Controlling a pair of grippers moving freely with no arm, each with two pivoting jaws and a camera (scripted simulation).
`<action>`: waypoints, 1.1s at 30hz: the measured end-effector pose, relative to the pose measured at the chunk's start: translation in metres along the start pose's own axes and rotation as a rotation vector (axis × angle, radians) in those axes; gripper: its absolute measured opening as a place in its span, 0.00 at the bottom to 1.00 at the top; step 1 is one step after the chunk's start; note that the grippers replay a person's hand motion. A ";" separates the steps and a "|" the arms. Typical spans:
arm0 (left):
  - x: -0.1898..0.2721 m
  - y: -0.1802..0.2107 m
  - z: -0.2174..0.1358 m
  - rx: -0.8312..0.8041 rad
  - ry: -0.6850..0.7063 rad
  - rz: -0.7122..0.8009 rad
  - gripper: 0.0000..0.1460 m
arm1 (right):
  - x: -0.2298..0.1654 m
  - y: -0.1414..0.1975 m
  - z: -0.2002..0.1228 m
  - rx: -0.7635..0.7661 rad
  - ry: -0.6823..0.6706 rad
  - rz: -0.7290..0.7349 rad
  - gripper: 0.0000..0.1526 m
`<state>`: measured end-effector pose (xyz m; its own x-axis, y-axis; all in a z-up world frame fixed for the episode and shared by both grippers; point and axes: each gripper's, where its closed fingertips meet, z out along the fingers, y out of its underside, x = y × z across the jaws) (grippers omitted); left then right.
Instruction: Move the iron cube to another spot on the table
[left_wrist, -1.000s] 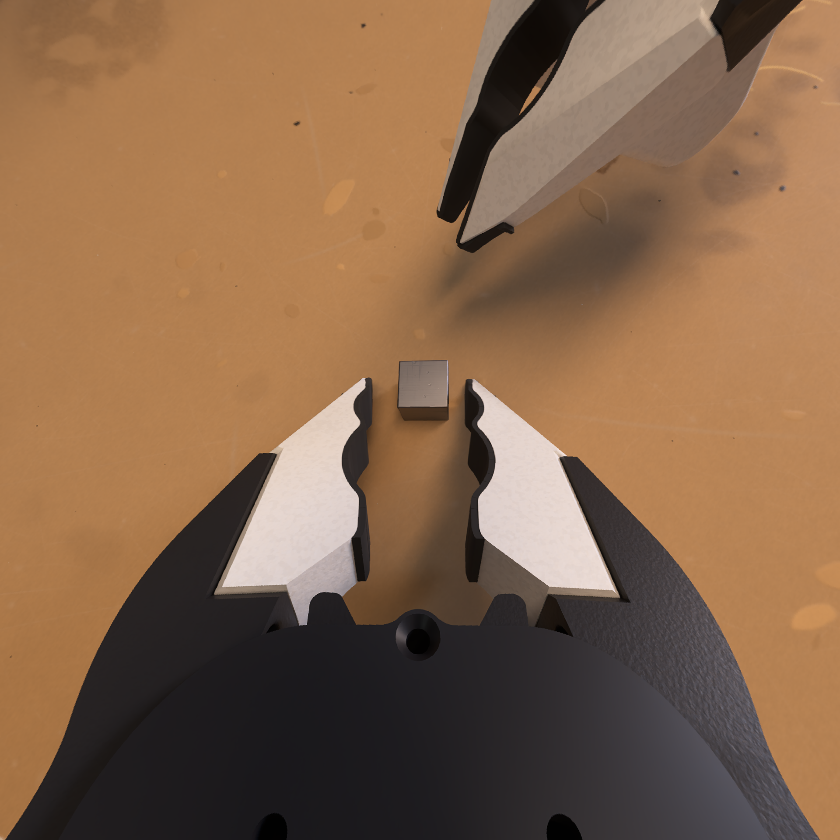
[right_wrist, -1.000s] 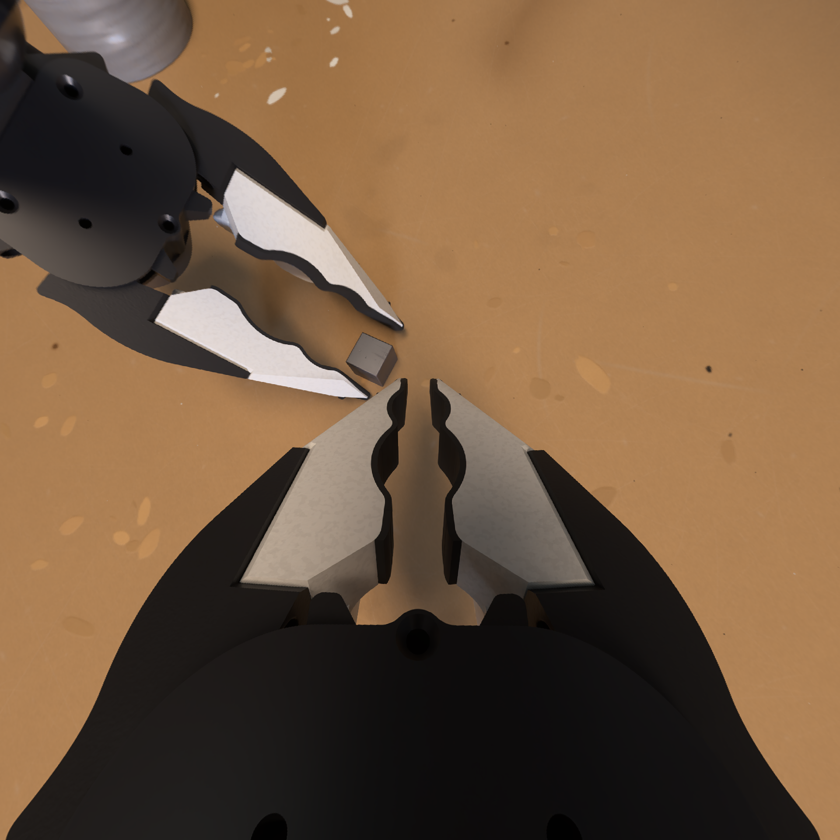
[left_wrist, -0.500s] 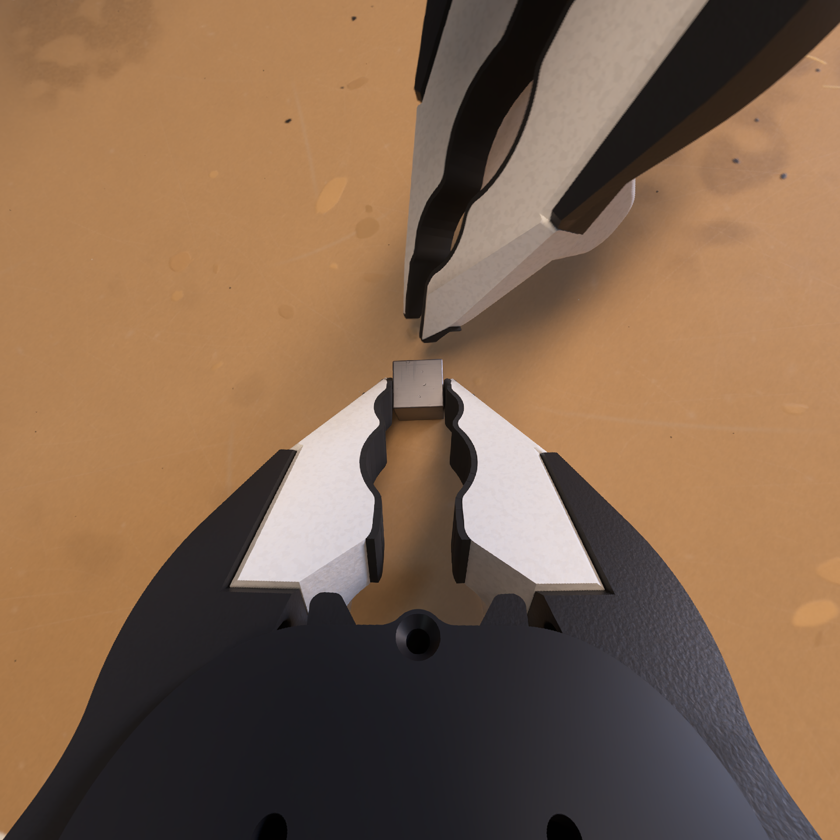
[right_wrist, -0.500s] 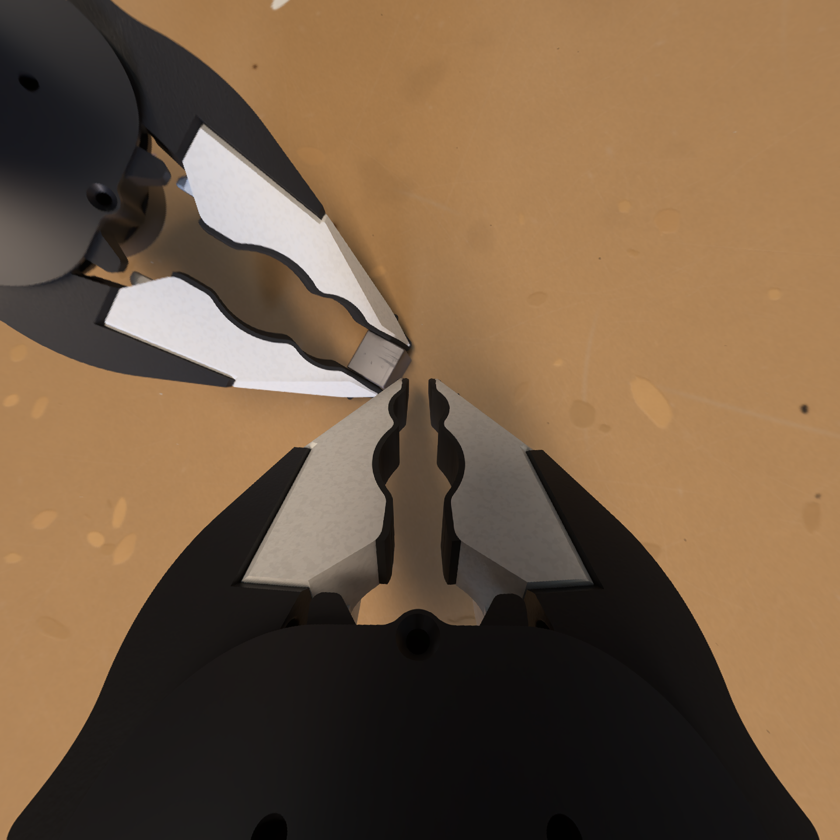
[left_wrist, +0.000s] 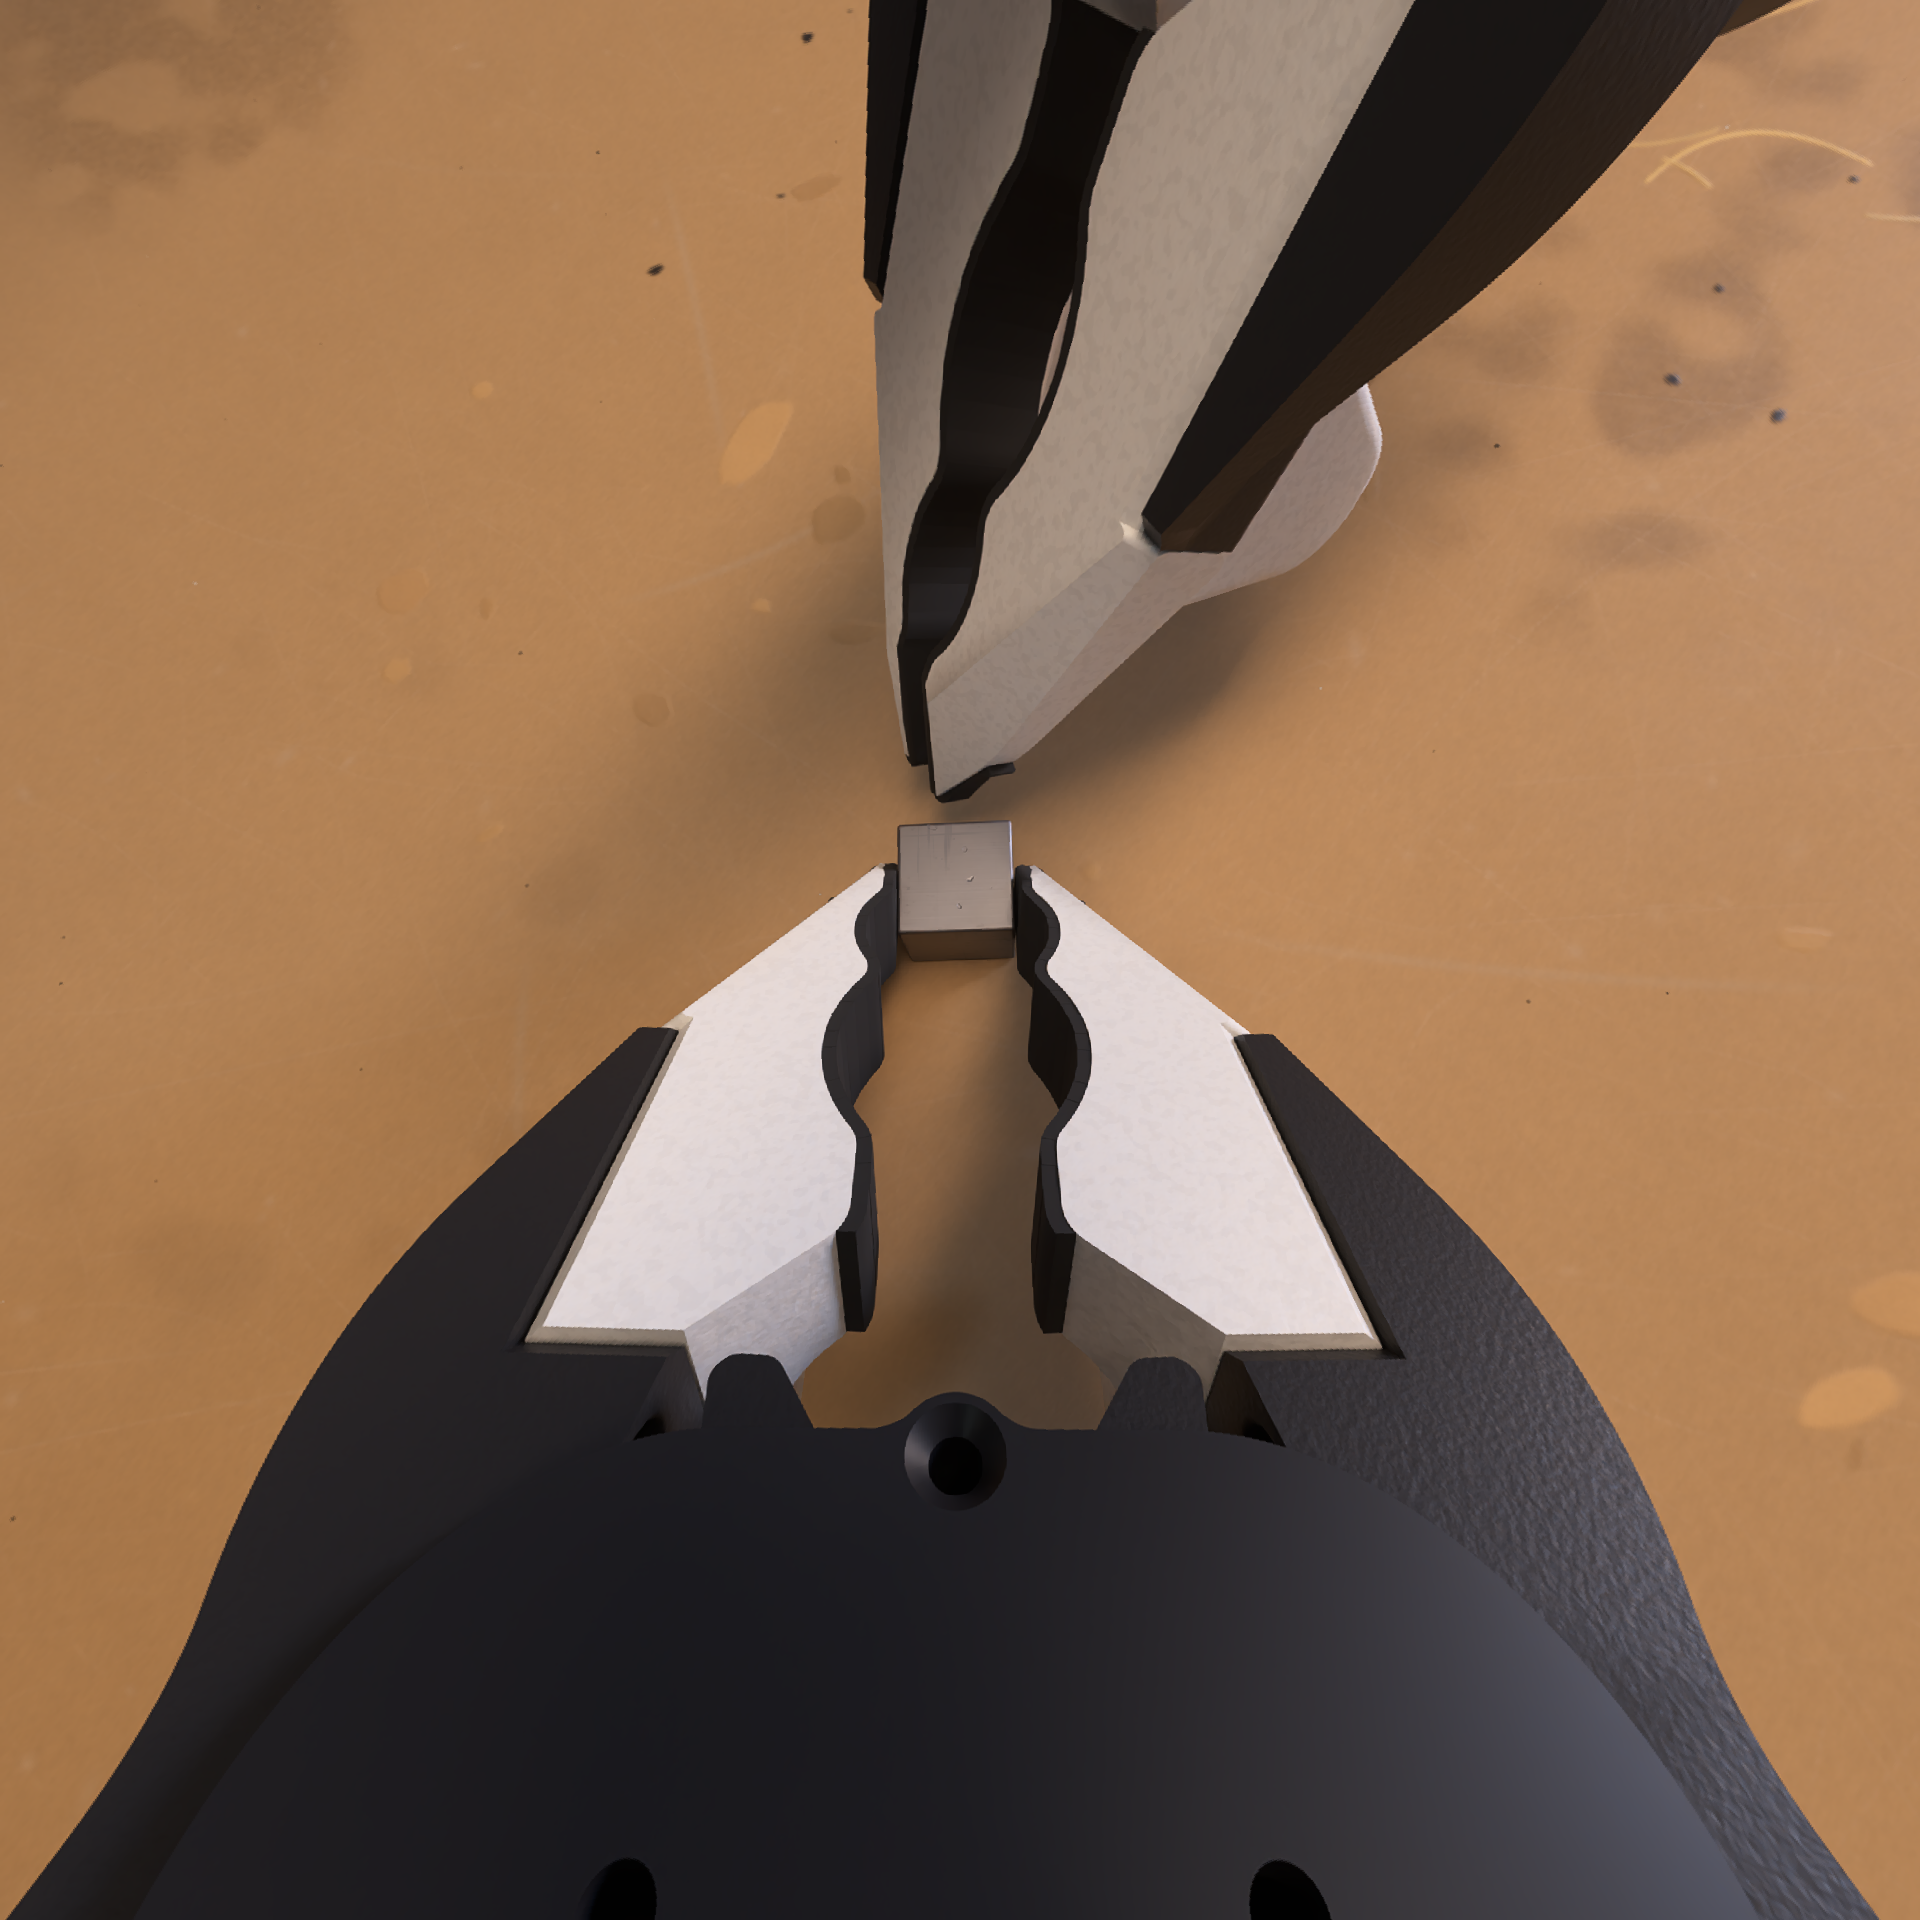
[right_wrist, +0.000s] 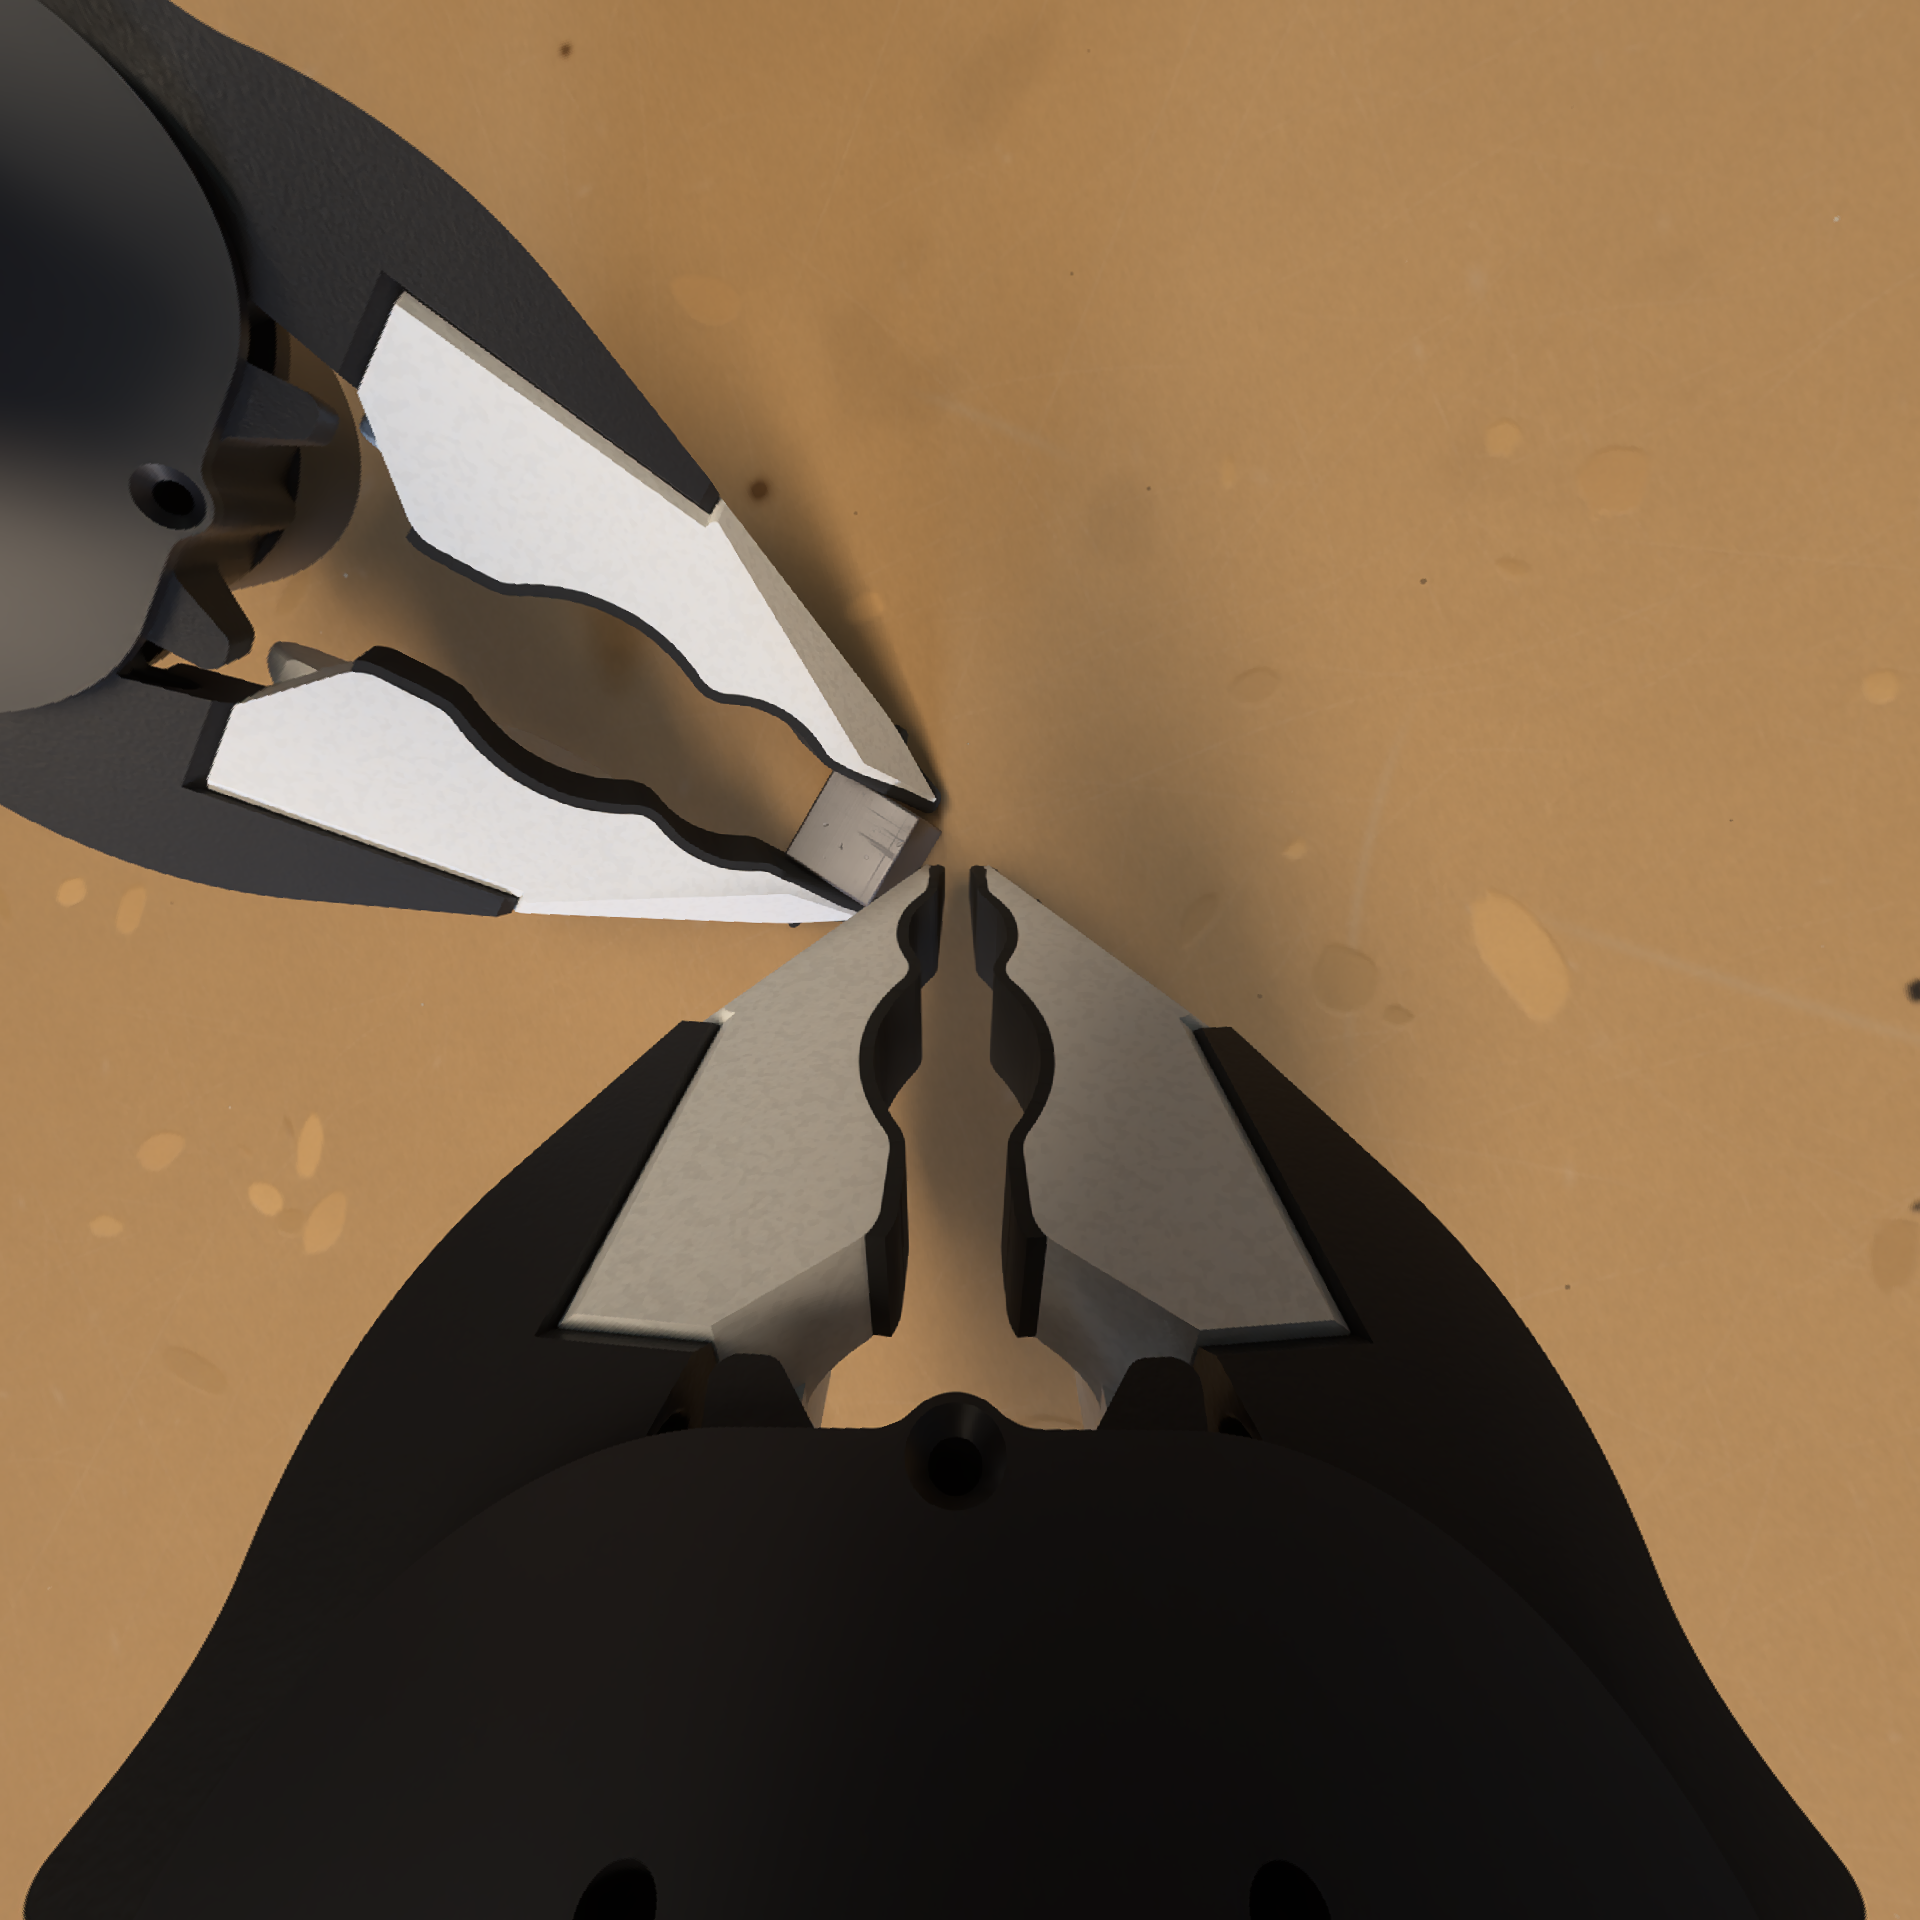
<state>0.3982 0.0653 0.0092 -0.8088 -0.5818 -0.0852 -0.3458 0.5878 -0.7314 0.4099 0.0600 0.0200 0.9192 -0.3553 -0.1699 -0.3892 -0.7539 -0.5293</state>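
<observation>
I have the left gripper (left_wrist: 954, 891) clamped on the iron cube (left_wrist: 954, 885), pinched at the very fingertips so the cube sits forward of the pads on the table (left_wrist: 364, 623). The right gripper (right_wrist: 954, 883) stands just beyond the cube, fingers nearly together and holding nothing, close by as a guard. I judge lifting comes next; the tip-only grip may slip.

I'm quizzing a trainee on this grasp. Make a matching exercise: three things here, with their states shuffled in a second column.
Things:
1. iron cube
2. left gripper
3. right gripper

States:
A. fingers nearly together, holding nothing
B. pinched between two fingertips
C. fingers closed on a small grey block

Pairs: 1-B, 2-C, 3-A
</observation>
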 end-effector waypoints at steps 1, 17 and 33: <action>0.000 0.000 0.000 0.000 0.001 -0.001 0.15 | 0.000 0.000 0.000 -0.005 0.003 -0.002 0.01; 0.000 0.000 0.000 0.000 0.003 -0.002 0.15 | -0.002 0.002 0.003 -0.104 0.062 -0.005 0.00; 0.000 0.000 0.000 0.000 0.012 -0.009 0.15 | -0.004 0.002 0.003 -0.114 0.054 -0.019 0.00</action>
<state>0.3983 0.0651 0.0091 -0.8114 -0.5802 -0.0710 -0.3526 0.5827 -0.7322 0.4060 0.0616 0.0177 0.9232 -0.3670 -0.1138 -0.3785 -0.8178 -0.4335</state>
